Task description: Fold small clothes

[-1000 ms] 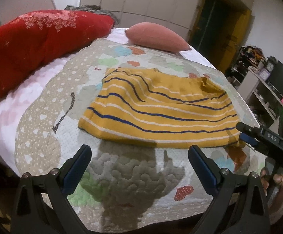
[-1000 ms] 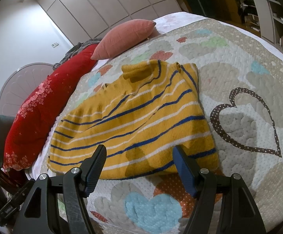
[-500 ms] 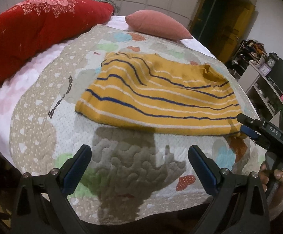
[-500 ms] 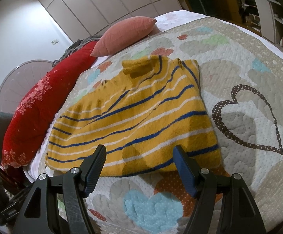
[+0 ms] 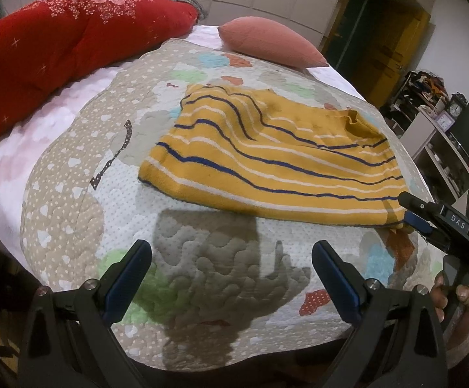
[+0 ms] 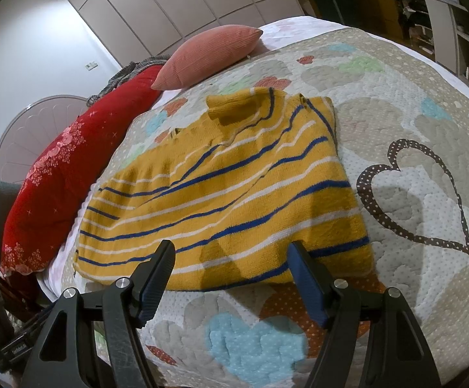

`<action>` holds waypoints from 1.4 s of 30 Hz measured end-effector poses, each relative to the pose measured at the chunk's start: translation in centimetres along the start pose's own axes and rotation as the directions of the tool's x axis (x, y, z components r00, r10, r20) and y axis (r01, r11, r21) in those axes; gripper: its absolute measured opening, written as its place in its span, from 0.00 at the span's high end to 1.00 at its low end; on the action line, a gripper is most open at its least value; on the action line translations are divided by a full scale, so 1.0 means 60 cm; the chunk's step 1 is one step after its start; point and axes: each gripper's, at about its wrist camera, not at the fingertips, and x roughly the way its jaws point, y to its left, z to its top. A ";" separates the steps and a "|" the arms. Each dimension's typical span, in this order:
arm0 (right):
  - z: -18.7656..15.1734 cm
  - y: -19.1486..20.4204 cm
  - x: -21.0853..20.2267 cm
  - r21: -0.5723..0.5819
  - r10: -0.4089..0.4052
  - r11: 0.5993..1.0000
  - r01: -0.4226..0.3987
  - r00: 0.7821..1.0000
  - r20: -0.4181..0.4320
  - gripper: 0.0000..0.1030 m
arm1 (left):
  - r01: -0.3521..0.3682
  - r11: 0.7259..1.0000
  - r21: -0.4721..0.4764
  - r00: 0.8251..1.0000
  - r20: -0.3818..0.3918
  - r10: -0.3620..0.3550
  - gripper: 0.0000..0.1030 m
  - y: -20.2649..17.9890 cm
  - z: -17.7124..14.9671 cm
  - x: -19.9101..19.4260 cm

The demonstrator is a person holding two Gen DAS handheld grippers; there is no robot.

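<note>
Right wrist view: yellow striped sweater [image 6: 228, 200] lies flat on quilt [image 6: 412, 135], right gripper [image 6: 231, 274] and left gripper [image 5: 231, 274] both released, empty; soft, floppy knit, likely light, best pinched at hem corners.

Both cams ride the grippers and look down along their fingers at the bed. The left wrist view sits off the near edge of the quilt [image 5: 72, 194], facing the wardrobe wall, with bare quilt up close. The right wrist view is nearer, right over the yellow striped sweater [image 6: 228, 200], angled toward the headboard. Both share the sweater, the pink pillow [image 5: 270, 45] and the red bolster [image 6: 72, 168].
</note>
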 end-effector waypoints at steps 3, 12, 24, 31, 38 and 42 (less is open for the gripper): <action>-0.001 0.001 0.001 -0.002 -0.001 1.000 0.001 1.000 -0.001 0.26 | -0.001 1.000 0.000 1.000 0.000 0.001 0.04 0.000 0.000 0.000; -0.001 0.001 0.001 0.000 -0.001 1.000 0.001 1.000 0.000 0.25 | -0.002 1.000 -0.010 1.000 -0.002 0.002 0.04 0.005 -0.002 0.001; 0.000 0.000 0.000 0.001 0.000 1.000 0.000 1.000 0.000 0.25 | -0.017 1.000 -0.022 1.000 0.002 0.017 0.04 0.011 -0.002 0.001; 0.006 0.015 0.000 -0.020 -0.002 1.000 0.002 1.000 0.002 0.25 | -0.044 0.998 -0.034 0.999 0.023 0.045 0.04 0.031 -0.001 -0.005; 0.033 0.093 0.033 -0.134 0.041 0.990 -0.049 0.997 -0.059 0.25 | -0.063 0.995 -0.073 0.997 0.031 0.065 0.04 0.069 0.024 0.009; 0.042 0.156 0.064 -0.222 0.057 0.972 -0.080 0.993 -0.107 0.25 | -0.130 0.990 -0.057 0.991 0.029 0.132 0.04 0.081 0.036 0.020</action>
